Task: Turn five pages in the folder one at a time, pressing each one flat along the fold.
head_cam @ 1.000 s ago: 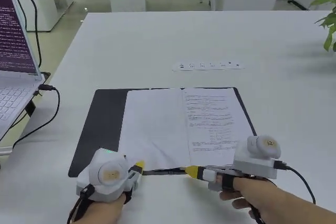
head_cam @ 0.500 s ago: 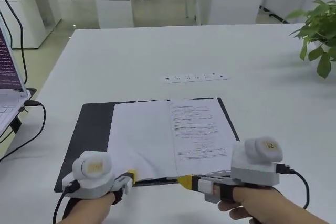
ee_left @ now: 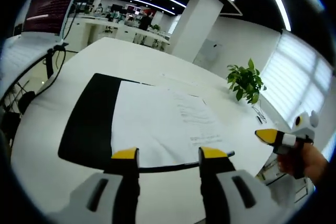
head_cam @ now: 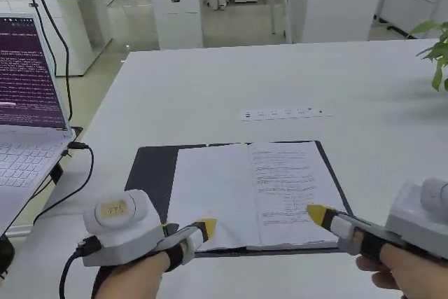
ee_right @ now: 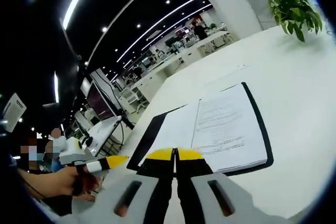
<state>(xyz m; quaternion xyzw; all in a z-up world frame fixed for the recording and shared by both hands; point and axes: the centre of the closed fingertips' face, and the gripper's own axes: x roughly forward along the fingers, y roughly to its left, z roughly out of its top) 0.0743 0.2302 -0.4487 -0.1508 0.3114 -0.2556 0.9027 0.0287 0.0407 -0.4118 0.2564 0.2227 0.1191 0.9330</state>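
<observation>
The small amber-lit display (head_cam: 114,209) on top of the white left gripper (head_cam: 205,227) carries digits that seem to read 175. The purple screen (head_cam: 24,68) of the open silver laptop shows pale lines of terminal text, too small to read. The right-hand white paper page (head_cam: 287,180) of the open black folder (head_cam: 148,173) bears printed black lines, also too fine to make out. Markings on the flat white socket strip (head_cam: 283,113) are illegible.

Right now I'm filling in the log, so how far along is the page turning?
Done: the folder lies open, with at least one blank page lying flat on its left half; the count cannot be told. In hand: nothing is gripped; the left gripper is open at that page's near edge, the right gripper shut by the printed page. Left: probably more turns.
</observation>
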